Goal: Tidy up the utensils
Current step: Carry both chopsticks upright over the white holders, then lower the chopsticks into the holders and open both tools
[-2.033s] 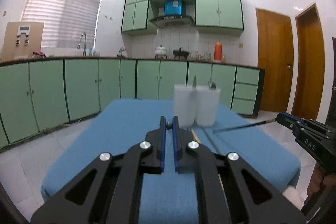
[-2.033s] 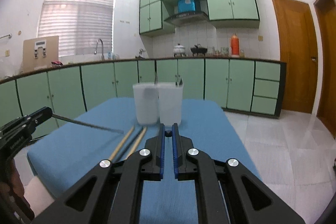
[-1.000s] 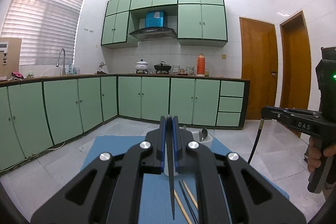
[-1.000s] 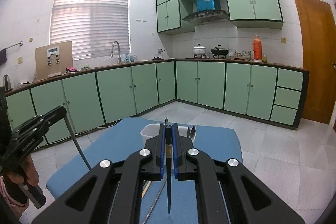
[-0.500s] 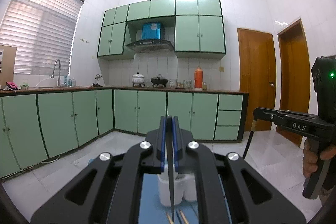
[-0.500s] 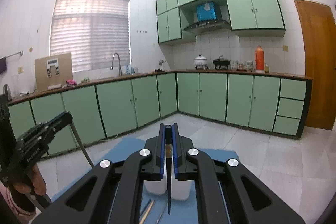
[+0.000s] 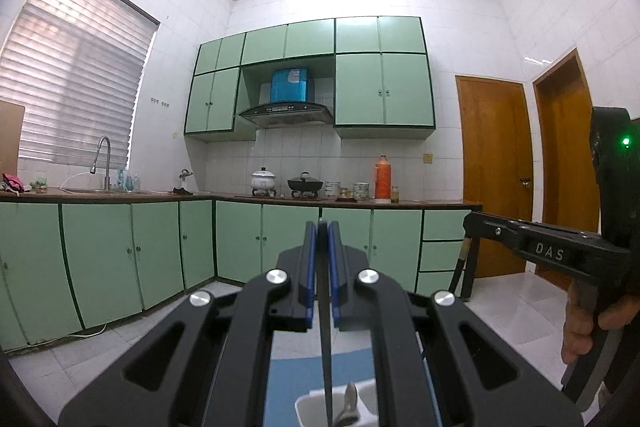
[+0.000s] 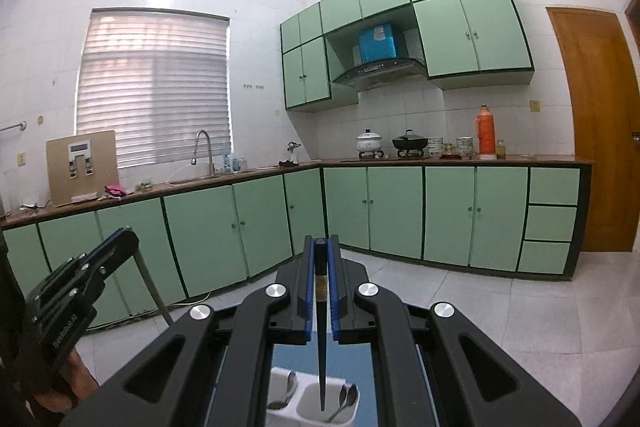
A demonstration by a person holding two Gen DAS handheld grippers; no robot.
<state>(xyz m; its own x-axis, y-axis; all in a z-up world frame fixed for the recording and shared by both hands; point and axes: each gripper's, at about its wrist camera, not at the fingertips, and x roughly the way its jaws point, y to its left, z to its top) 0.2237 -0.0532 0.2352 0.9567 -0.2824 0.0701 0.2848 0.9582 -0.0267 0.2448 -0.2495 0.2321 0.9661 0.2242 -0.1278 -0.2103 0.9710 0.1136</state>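
Note:
My left gripper (image 7: 321, 235) is shut on a dark chopstick (image 7: 325, 347) that hangs point down over a white utensil holder (image 7: 308, 405) with a spoon (image 7: 347, 407) in it. My right gripper (image 8: 321, 247) is shut on another dark chopstick (image 8: 321, 347), its tip hanging over the white two-compartment holder (image 8: 308, 409), which has spoons (image 8: 340, 401) in both compartments. Each gripper also shows in the other's view, the right one (image 7: 472, 223) and the left one (image 8: 128, 239), each with its chopstick hanging down.
The holder stands on a blue cloth-covered table (image 7: 296, 375), mostly hidden under the grippers. Green kitchen cabinets (image 8: 400, 211) and a counter with pots run along the far walls. Wooden doors (image 7: 494, 175) are at the right. White tiled floor surrounds the table.
Both grippers have risen and tilted up, carrying their chopsticks from lying level near the table to hanging upright above the holder. The loose chopsticks on the cloth have dropped out of view.

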